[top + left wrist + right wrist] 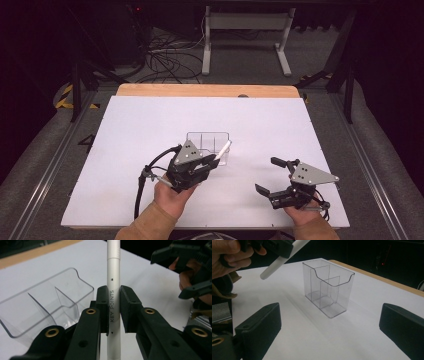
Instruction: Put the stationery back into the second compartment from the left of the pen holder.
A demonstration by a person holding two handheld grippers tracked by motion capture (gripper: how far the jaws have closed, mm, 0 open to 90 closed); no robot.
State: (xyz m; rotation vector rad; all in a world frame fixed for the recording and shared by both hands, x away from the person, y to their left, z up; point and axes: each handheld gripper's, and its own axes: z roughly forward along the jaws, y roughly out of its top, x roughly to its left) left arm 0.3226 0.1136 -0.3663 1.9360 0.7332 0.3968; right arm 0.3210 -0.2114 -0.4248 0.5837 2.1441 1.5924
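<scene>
Right gripper: nearest the person, held low over the white table at the right; black jaws of matt plastic stand wide apart with nothing between them, a grey three-cornered plate on top.
Left gripper: held just this side of the box, black jointed arms with brass-coloured rivets; its two flat pads are clamped on the pen.
Pen: a slim, round, smooth white stick with a seam near one end and the words "KEY POINTS" printed along its barrel; pinched at about mid-length, both ends free.
Pen direction: in the high view its long axis slants up and away to the right, the far tip over the right end of the box; in the right gripper view the near end hangs in the air, clear of the table.
Box: clear hard plastic, oblong and open-topped, with a scooped front edge and thin inner walls splitting it into compartments; it stands upright on the table near the middle, nothing visible inside.
Table: flat matt white sheet over a pale wooden top whose edge shows at the far side.
</scene>
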